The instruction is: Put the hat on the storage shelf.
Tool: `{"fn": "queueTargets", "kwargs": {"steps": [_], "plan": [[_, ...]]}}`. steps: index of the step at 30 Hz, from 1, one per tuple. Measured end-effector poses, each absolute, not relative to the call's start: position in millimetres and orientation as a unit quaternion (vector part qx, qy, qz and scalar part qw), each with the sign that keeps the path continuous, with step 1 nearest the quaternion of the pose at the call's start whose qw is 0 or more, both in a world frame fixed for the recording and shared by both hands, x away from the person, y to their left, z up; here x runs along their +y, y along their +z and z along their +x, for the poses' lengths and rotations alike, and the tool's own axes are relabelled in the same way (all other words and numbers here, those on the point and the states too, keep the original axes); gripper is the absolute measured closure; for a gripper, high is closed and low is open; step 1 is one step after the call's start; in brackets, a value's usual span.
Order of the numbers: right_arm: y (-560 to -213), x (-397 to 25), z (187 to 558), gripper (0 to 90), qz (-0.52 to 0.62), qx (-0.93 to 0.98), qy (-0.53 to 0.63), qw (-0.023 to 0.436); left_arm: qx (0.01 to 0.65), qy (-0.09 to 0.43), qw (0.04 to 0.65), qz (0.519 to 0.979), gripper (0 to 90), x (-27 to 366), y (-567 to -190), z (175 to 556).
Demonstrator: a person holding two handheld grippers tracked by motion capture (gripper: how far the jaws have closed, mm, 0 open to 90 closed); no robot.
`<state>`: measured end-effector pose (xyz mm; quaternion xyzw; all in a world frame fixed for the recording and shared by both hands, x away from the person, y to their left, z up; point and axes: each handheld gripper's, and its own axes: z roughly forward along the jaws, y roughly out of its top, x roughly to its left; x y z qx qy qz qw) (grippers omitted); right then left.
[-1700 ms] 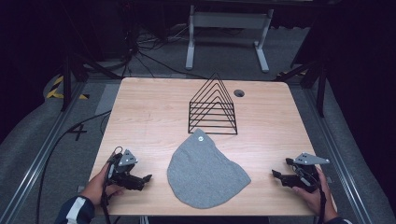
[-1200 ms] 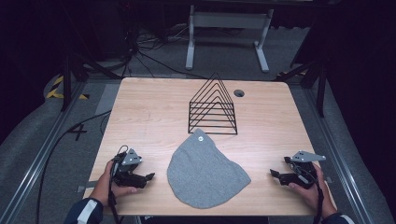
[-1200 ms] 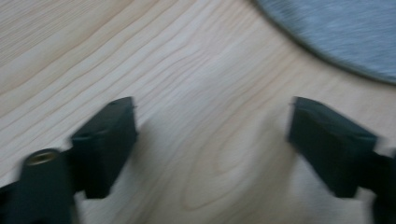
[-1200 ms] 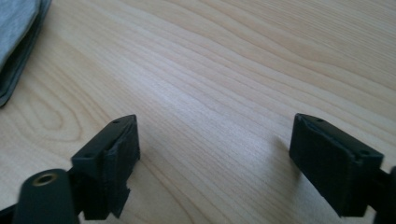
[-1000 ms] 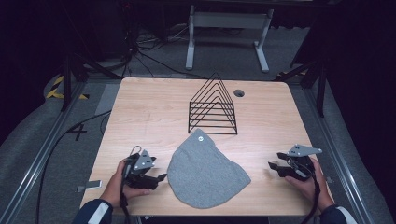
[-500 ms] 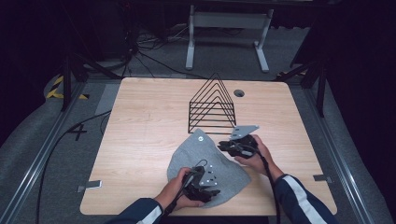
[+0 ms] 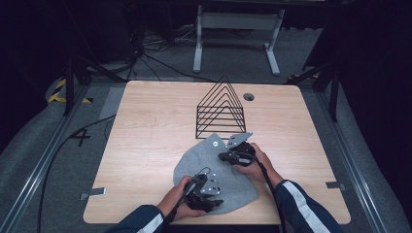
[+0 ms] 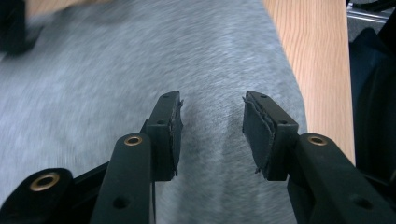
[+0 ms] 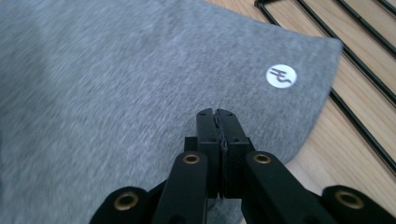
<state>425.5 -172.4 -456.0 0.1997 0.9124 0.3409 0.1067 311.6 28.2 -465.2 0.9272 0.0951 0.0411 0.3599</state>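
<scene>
A grey cloth (image 7: 224,178) lies flat near the front edge of the wooden table (image 7: 145,126). It has a small white round label (image 7: 214,143) near its far corner. My left gripper (image 7: 216,200) is over the cloth's near part. In the left gripper view that gripper (image 8: 212,105) stands open just above the grey cloth (image 8: 116,70), with nothing between its jaws. My right gripper (image 7: 223,157) is over the far part of the cloth. Its jaws (image 9: 218,114) are shut together above the cloth (image 9: 116,84), a short way from the label (image 9: 281,75).
A black wire rack (image 7: 221,109) with triangular dividers stands just beyond the cloth; its base wires (image 9: 355,56) run close to the cloth's corner. A round cable hole (image 7: 248,96) sits in the table behind the rack. Bare wood lies to the left and right.
Both grippers moved in from the table's front corners onto the cloth. Over the last half second they barely shifted, and the cloth lies as before.
</scene>
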Motion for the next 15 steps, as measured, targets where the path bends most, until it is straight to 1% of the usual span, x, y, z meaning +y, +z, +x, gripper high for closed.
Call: {"fn": "queueTargets", "kwargs": {"steps": [2, 3, 4, 6, 7, 11, 15], "plan": [[-455, -178, 422, 89.9, 0.200, 0.914, 0.337, 0.103, 0.103, 0.044, 0.357, 0.928, 58.0, 41, -465, 312], [-454, -181, 420, 89.9, 0.202, 0.915, 0.334, 0.102, 0.103, 0.044, 0.357, 0.928, 58.1, 41, -465, 312], [-454, -183, 418, 89.9, 0.205, 0.915, 0.332, 0.100, 0.119, 0.044, 0.354, 0.926, 58.0, 53, -465, 312], [-453, -188, 413, 90.0, 0.205, 0.917, 0.327, 0.099, 0.120, 0.053, 0.350, 0.927, 58.1, 62, -464, 315], [-453, -189, 411, 89.9, 0.207, 0.917, 0.326, 0.096, 0.133, 0.056, 0.344, 0.928, 58.0, 70, -463, 317], [-451, -200, 393, 90.0, 0.213, 0.920, 0.319, 0.087, 0.168, 0.070, 0.339, 0.923, 58.0, 94, -463, 329], [-450, -209, 371, 90.0, 0.217, 0.921, 0.313, 0.081, 0.204, 0.082, 0.335, 0.916, 57.8, 109, -462, 345]]}}
